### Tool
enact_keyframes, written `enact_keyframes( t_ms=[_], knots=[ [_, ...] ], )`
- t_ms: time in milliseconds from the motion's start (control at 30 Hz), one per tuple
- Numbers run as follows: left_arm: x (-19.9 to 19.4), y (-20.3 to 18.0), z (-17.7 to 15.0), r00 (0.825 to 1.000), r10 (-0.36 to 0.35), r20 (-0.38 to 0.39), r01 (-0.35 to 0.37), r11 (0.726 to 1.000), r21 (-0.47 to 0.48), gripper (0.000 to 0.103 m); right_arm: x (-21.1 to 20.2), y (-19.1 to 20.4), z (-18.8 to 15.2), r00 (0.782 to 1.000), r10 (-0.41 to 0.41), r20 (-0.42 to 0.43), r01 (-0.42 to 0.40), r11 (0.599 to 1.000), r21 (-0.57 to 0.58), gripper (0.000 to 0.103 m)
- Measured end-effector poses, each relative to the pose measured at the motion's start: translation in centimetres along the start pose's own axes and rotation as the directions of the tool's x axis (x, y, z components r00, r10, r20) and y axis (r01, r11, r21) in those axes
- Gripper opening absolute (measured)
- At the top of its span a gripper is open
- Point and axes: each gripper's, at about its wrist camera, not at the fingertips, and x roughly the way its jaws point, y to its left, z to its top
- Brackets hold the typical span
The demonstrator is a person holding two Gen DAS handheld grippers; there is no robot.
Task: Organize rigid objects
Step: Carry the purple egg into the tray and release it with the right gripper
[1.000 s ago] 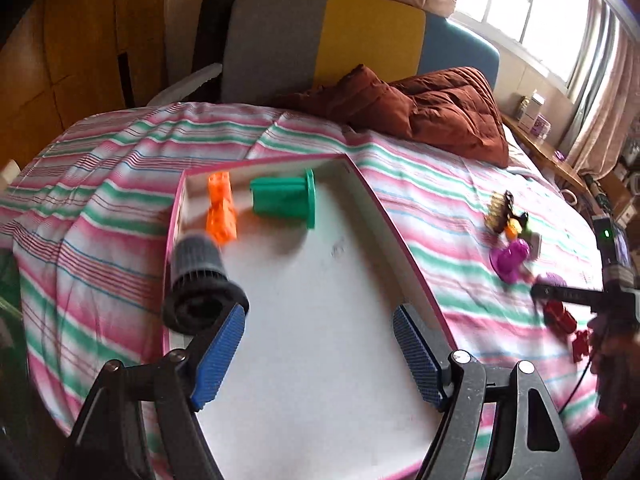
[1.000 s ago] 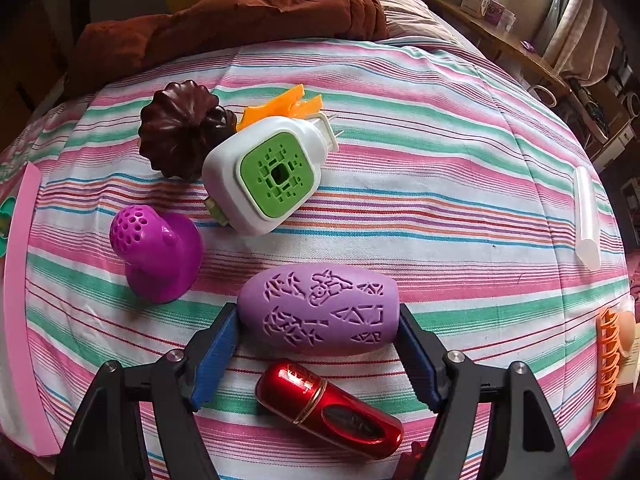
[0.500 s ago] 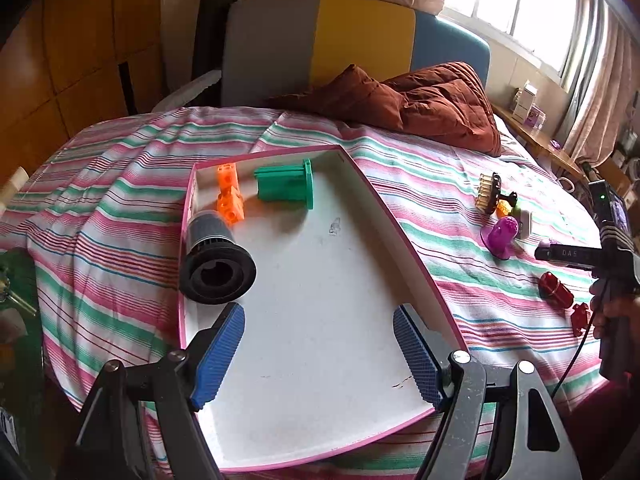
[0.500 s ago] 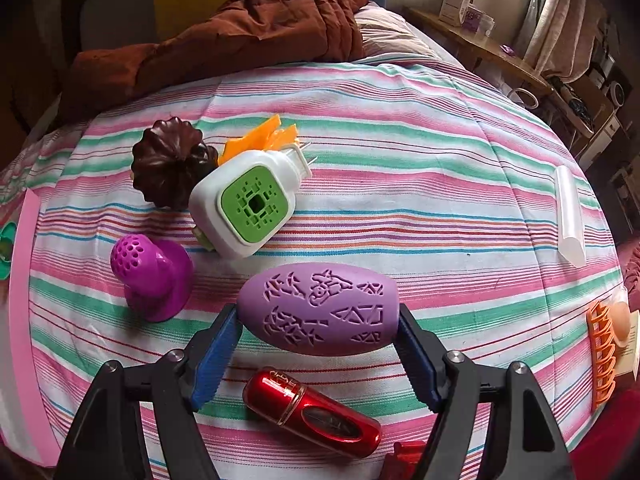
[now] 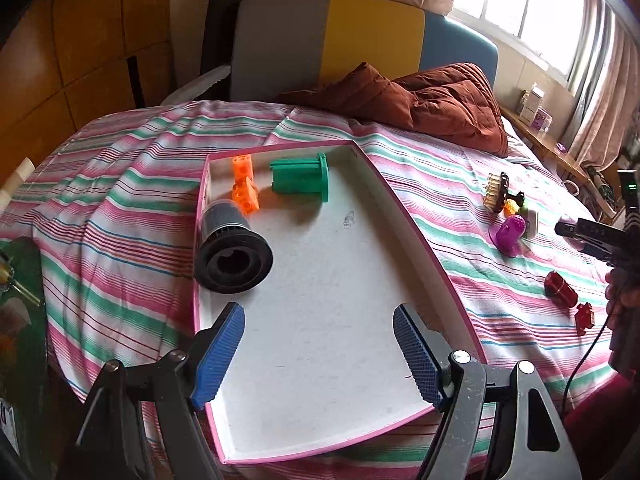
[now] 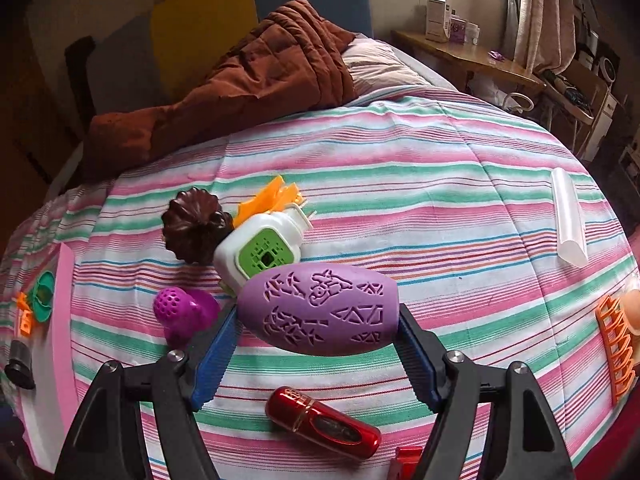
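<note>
Both grippers seen: right gripper [image 6: 318,344] clamps purple egg [image 6: 320,309] endwise, long axis left-right, above bedspread [image 6: 400,184]; left gripper [image 5: 318,344] wide open, empty, over tray [image 5: 420,236]

In tray [image 5: 416,240]: spool [image 5: 300,178] at far end, blocks [image 5: 244,188] left of it, cylinder [image 5: 232,248] nearer along left wall. Right of tray, on bedspread [image 6: 400,184]: scattered toys, tube [image 6: 568,220] farthest right.
</note>
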Motion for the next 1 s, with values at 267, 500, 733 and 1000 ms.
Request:
enact_keyframes(
  t_ms=[267, 500, 733, 1000],
  knots=[
    [-0.6, 3.1, -0.2, 1.000, 0.026, 0.002, -0.026, 0.998, -0.063, 0.077, -2.5, 6.0, -1.1, 0.973, 0.233, 0.005, -0.227, 0.952, -0.205, 0.076],
    [-0.7, 5.0, -0.5, 1.000, 0.028, 0.000, -0.028, 0.993, -0.113, 0.077, -4.2, 18.9, -3.7, 0.921, 0.367, -0.128, -0.373, 0.743, -0.555, 0.076],
    [-0.9, 7.1, -0.5, 1.000, 0.024, 0.000, -0.024, 0.985, -0.170, 0.077, -2.2, 29.6, -6.2, 0.910, 0.307, -0.279, -0.403, 0.493, -0.771, 0.076],
    [-0.3, 9.1, -0.8, 1.000, 0.016, -0.021, -0.021, 0.974, -0.224, 0.077, 2.8, 34.2, -6.8, 0.933, 0.134, -0.334, -0.359, 0.369, -0.857, 0.076]
  ],
)
